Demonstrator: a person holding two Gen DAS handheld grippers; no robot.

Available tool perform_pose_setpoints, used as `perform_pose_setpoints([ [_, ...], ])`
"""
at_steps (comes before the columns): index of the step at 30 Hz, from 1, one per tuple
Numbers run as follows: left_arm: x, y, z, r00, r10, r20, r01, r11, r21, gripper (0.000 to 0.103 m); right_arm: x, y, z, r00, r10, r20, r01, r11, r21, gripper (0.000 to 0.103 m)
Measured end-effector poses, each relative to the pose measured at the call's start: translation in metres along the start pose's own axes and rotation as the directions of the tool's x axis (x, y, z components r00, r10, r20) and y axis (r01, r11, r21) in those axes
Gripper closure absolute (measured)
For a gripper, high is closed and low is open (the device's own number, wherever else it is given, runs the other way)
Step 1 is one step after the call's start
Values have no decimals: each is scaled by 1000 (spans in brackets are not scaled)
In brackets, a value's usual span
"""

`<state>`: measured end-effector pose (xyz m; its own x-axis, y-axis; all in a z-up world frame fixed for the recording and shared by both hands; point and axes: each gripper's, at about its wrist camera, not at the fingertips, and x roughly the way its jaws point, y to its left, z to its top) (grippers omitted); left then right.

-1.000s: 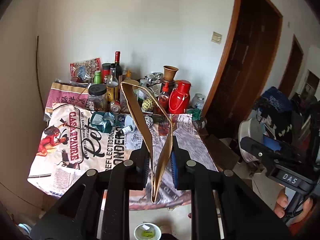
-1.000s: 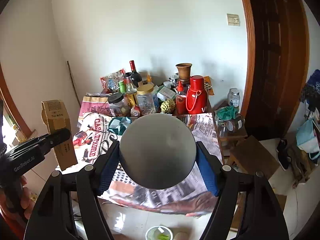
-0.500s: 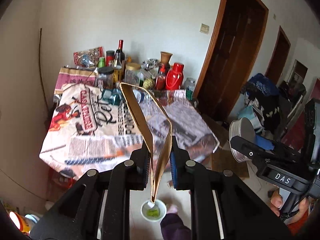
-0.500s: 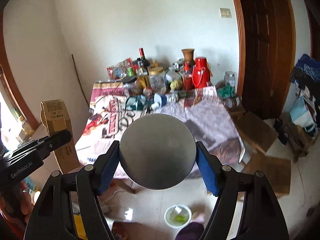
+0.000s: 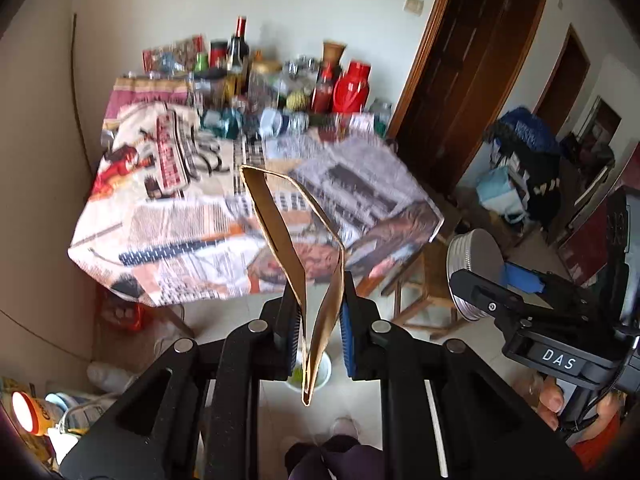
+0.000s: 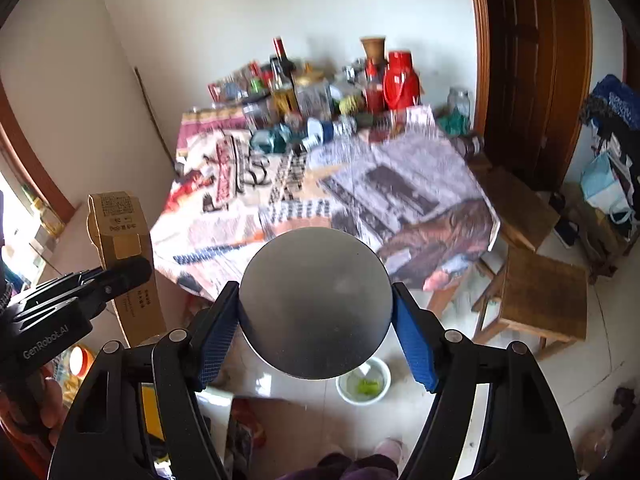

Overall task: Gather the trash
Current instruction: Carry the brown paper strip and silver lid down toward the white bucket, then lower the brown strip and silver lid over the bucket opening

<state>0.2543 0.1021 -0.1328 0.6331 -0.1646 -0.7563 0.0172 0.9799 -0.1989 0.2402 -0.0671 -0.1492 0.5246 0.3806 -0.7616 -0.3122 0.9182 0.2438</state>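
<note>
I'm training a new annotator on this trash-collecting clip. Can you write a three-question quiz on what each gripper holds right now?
1. True or false: the left gripper is shut on a flattened cardboard box.
2. What is between the fingers of the right gripper?
A. a red thermos
B. a round metal lid
C. a glass bottle
3. Fill in: on the floor below both grippers stands a white ____ with something green inside.

Key: 1 true; 2 B; 3 bowl.
</note>
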Motion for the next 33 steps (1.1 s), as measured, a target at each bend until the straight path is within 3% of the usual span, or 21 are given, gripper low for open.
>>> perform_pose_setpoints([
  [5,48,-2,-20,993,16,-115,-18,1000,-18,86,36,-25,-18,995,-4,-97,4,1000,-2,32],
  [12,145,-1,-67,962,4,-272,-21,998,-62,86,108,-68,-55,967,-14,-256,19,1000,16,32],
  [24,327,25,-197,870,-56,-489,-25,987,-158,86,262,-113,-138,917,1,-399,-10,1000,-23,32],
  [28,392,41,-242,834,-117,-540,-3,976,-216,86,305,-127,-165,915,-35,-402,22,999,-36,32],
  [33,462,54,-289,801,-144,-582,-17,965,-262,86,358,-142,-191,909,10,-416,-4,1000,16,32],
])
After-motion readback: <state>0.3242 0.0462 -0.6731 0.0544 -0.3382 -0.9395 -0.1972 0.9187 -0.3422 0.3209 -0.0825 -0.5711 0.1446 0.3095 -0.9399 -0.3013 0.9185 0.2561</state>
